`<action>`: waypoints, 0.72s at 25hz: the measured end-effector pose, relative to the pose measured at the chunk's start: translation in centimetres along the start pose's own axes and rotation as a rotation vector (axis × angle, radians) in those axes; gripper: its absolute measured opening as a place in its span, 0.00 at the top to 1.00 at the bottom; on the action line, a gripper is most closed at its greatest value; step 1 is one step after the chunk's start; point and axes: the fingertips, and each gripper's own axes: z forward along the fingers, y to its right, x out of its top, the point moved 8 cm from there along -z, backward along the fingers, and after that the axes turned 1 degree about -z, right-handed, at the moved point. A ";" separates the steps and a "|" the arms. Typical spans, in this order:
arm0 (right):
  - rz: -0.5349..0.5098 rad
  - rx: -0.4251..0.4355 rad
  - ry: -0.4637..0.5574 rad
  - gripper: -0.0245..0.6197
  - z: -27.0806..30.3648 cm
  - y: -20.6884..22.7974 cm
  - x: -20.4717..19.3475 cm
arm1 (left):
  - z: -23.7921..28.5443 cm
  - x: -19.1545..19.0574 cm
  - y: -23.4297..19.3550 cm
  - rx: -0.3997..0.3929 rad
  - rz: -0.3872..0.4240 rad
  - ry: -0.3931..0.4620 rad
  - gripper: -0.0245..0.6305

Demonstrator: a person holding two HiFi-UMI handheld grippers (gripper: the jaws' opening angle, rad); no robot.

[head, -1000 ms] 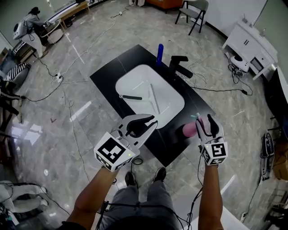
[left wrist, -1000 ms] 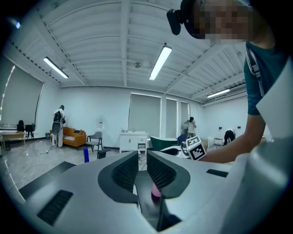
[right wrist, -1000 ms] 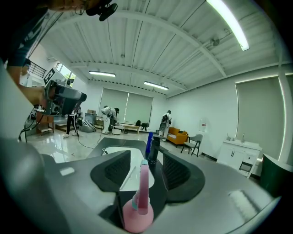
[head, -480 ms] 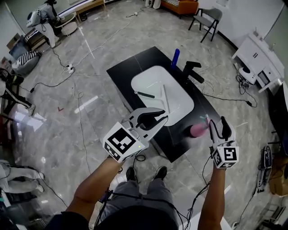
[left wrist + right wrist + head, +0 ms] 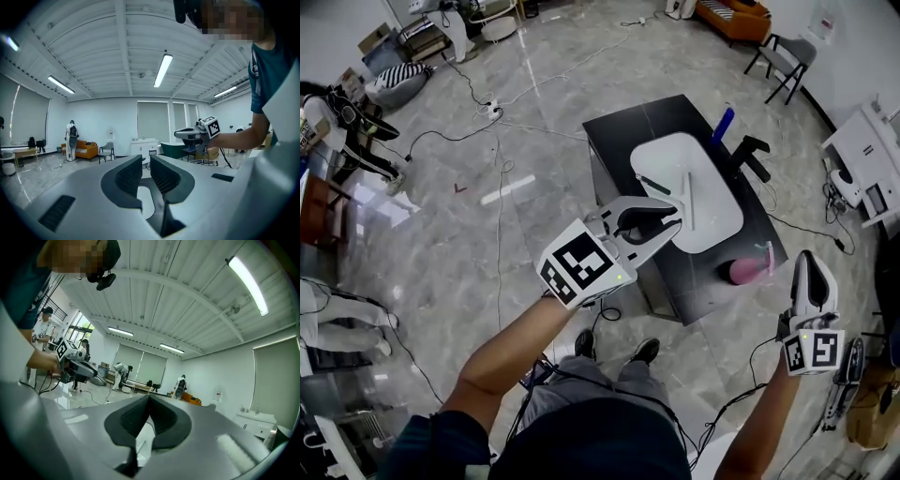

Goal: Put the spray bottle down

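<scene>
Right gripper (image 5: pixel 809 262) has left the spray bottle (image 5: pixel 744 272) since a second ago. It was right at the bottle with its jaws spread; now it sits clear of it, pulled back toward the person. Left gripper (image 5: pixel 673 223) has shifted too and now hangs over the near-left rim of the white basin (image 5: pixel 712 211).

The spray bottle is pink with a pale trigger head. It rests on the black table (image 5: pixel 619 141), just off the basin's near-right corner, and nothing touches it. Whether it stands or lies cannot be told from above, and any label on it is too small to read.

In the right gripper view the pads are pressed together with nothing between them. In the left gripper view the jaws stand a narrow gap apart, also with nothing between them.

The only print in sight is the black-and-white square pattern on the left marker cube (image 5: pixel 581 264) and the right marker cube (image 5: pixel 813 350). These are codes, not words.

A dark-handled tool (image 5: pixel 652 185) and a white stick (image 5: pixel 687 187) lie inside the basin. A black faucet (image 5: pixel 750 155) stands at the basin's far edge, with a blue bottle (image 5: pixel 724 125) just beyond it. Cables (image 5: pixel 497 122) trail over the grey floor, well left of the basin.
</scene>
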 end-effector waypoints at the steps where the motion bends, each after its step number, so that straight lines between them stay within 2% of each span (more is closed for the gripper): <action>1: -0.004 0.006 0.004 0.94 -0.2 -0.6 1.0 | -0.8 0.3 -0.1 0.006 0.001 0.002 0.90; 9: 0.027 0.027 0.002 0.95 -2.1 -4.0 7.7 | -6.5 3.0 0.1 0.027 0.019 0.022 0.90; 18: 0.042 0.025 0.012 0.95 -5.5 -6.3 12.0 | -10.6 5.4 1.9 0.030 0.042 0.063 0.90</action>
